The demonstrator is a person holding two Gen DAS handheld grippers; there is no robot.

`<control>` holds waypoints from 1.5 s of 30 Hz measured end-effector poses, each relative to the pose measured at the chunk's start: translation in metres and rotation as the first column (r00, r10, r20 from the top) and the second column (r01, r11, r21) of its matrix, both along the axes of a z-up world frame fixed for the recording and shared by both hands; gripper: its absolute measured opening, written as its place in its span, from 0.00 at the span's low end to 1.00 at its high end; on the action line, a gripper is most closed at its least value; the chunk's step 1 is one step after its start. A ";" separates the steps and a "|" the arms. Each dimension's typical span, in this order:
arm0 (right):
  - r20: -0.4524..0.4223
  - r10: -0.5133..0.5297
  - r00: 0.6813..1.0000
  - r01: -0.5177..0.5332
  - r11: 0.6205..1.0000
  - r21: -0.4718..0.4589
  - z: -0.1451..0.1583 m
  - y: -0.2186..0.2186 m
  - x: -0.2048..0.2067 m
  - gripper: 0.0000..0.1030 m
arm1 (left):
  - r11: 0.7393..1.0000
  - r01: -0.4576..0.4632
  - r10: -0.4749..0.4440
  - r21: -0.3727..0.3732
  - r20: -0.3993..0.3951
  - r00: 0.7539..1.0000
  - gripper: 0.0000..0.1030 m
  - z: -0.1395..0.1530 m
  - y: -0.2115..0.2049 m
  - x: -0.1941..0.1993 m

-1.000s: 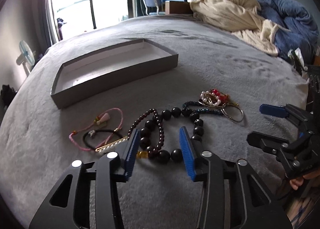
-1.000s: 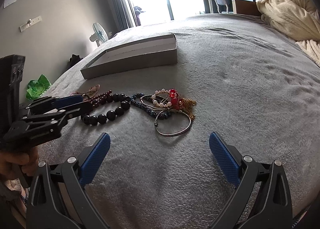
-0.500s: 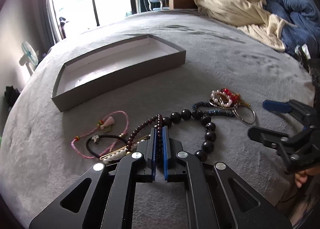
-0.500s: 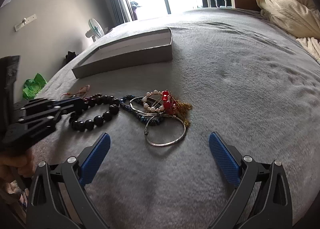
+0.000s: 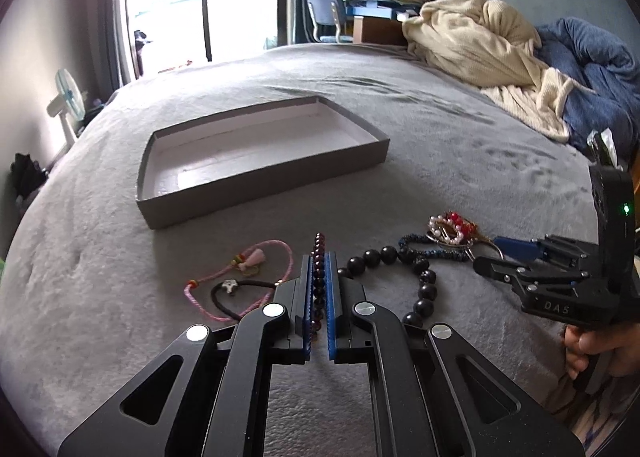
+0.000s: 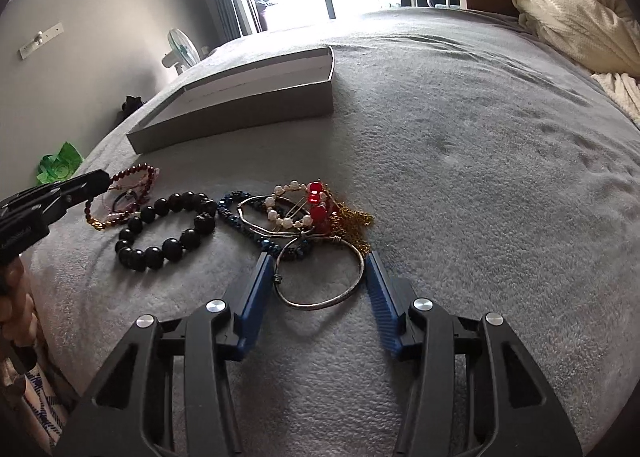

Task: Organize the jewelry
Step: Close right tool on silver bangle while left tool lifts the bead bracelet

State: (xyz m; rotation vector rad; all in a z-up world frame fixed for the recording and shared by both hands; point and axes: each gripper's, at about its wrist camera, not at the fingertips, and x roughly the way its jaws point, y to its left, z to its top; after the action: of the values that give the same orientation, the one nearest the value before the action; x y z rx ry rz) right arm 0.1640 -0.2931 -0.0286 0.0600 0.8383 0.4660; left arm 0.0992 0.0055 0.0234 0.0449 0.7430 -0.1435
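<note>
The left gripper [image 5: 319, 289] has its blue pads pressed together on the dark red bead string [image 5: 318, 253], which runs up between them and pokes out just past the tips; part of that string droops toward the bed [image 5: 460, 145]. Just left of these fingers lie the pink cord [image 5: 276, 247] and a black hair tie [image 5: 240, 291], close enough that a loop could catch on the string and be dragged along as it lifts. Beyond the tips, well apart, sits the open grey box [image 5: 256, 193], empty as far as can be seen. To the right of the left fingers lies the black bead bracelet [image 5: 420, 281], which looks free of the red string but near it. Further right, the right gripper [image 6: 320, 289] has just been closing, and its pads now stand either side of the silver bangle [image 6: 320, 277], just beside its rim and not clearly pressing it. The bangle's far edge runs under the tangle of pearls, red beads, blue beads and gold chain [image 6: 308, 213] beyond the tips, so a pull would likely drag that whole tangle. The thin round rim could also slip out from between flat pads.
</note>
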 end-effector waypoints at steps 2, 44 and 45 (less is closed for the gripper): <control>0.003 0.001 1.000 -0.001 1.000 0.011 0.002 -0.003 -0.003 0.46 | 1.000 -0.006 0.006 -0.005 0.006 1.000 0.06 0.003 0.003 -0.002; 0.008 0.013 1.000 -0.013 0.998 0.055 0.012 -0.013 -0.022 0.46 | 0.998 0.044 -0.038 0.047 -0.120 0.992 0.25 -0.037 0.008 0.017; 0.007 0.014 1.000 -0.015 0.998 0.054 0.012 -0.012 -0.022 0.46 | 0.997 0.049 -0.042 0.052 -0.122 0.992 0.25 -0.037 0.007 0.019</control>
State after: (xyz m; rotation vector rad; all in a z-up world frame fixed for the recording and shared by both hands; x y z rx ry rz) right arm 0.1416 -0.3055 -0.0167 0.1025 0.8199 0.5022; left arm 0.1186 0.0121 -0.0139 0.1062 0.8669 -0.1704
